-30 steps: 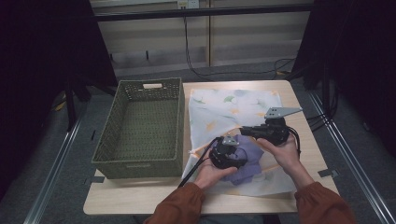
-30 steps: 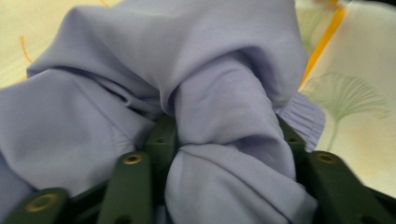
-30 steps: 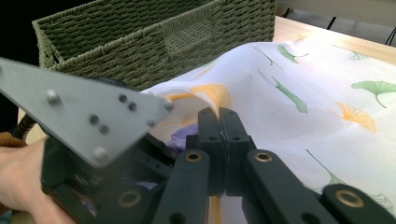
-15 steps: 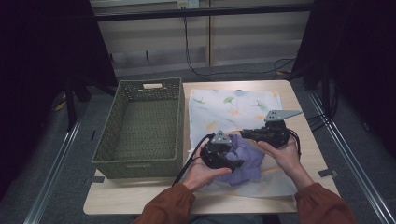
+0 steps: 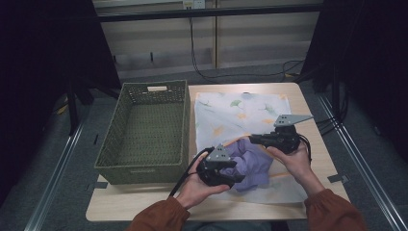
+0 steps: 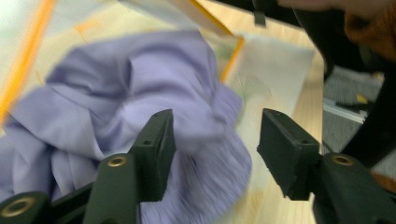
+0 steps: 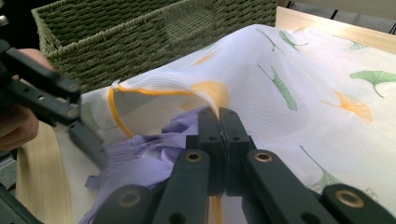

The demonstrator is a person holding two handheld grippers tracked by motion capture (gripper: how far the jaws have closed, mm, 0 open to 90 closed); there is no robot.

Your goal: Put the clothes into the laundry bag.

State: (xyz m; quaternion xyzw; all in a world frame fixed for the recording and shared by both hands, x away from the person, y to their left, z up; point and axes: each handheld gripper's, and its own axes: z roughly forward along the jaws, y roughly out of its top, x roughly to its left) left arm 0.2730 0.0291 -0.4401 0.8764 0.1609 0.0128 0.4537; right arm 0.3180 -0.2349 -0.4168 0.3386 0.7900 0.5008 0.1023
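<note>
A white mesh bag [image 5: 240, 108] printed with ginkgo leaves lies on the table, its orange-edged mouth toward me. My right gripper [image 5: 252, 139] is shut on the mouth's upper edge [image 7: 212, 100] and holds it lifted. A crumpled purple garment [image 5: 252, 161] sits in the opening, partly under the raised mesh. My left gripper [image 5: 235, 174] hovers at the garment's near left side. Its jaws have just been closing and stand half apart [image 6: 215, 130]; the purple garment [image 6: 116, 88] bulges between them, blurred, and the right pad [image 6: 280, 149] is clear of it.
A green woven basket [image 5: 108, 159] stands to the left of the bag, close beside it, its wall [image 7: 140, 37] just behind the bag's mouth. Bare wooden table [image 5: 144, 207] runs along the near edge. Dark floor and metal rails surround the table.
My left gripper has drawn back toward the near edge and a little left, rising off the purple garment. Its jaws opened, then narrowed again. The right gripper has stayed still, holding the bag's edge.
</note>
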